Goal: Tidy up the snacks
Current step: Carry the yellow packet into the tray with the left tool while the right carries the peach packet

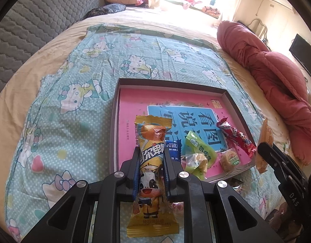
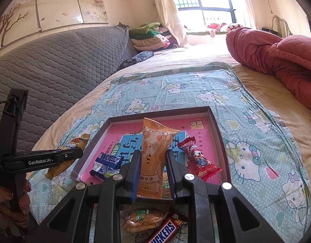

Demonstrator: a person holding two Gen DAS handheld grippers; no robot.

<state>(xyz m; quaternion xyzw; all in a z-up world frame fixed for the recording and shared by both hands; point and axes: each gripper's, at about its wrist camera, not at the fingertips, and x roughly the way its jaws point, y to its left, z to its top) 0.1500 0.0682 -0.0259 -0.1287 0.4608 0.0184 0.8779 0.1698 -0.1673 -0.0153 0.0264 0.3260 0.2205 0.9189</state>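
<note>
While clamped lengthwise in left gripper [image 1: 151, 160] jaws, yellow cow snack [image 1: 150, 162]; orange cat snack [image 2: 153, 160] likewise in right gripper [image 2: 153, 172].

Yellow cow-print snack pack [image 1: 150, 174] sits lengthwise, pinched at its middle, low center of the left view. Orange cat-print pack [image 2: 153, 162] stands upright, center of the right view. Behind them, the shallow tray [image 2: 220, 133] holds blue [image 2: 107, 165], green [image 1: 198, 147] and red [image 2: 198, 160] packets.

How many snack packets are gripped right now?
2. The yellow cow-printed plastic packet is in the left tool; the orange cat-printed plastic packet is in the right tool.
</note>
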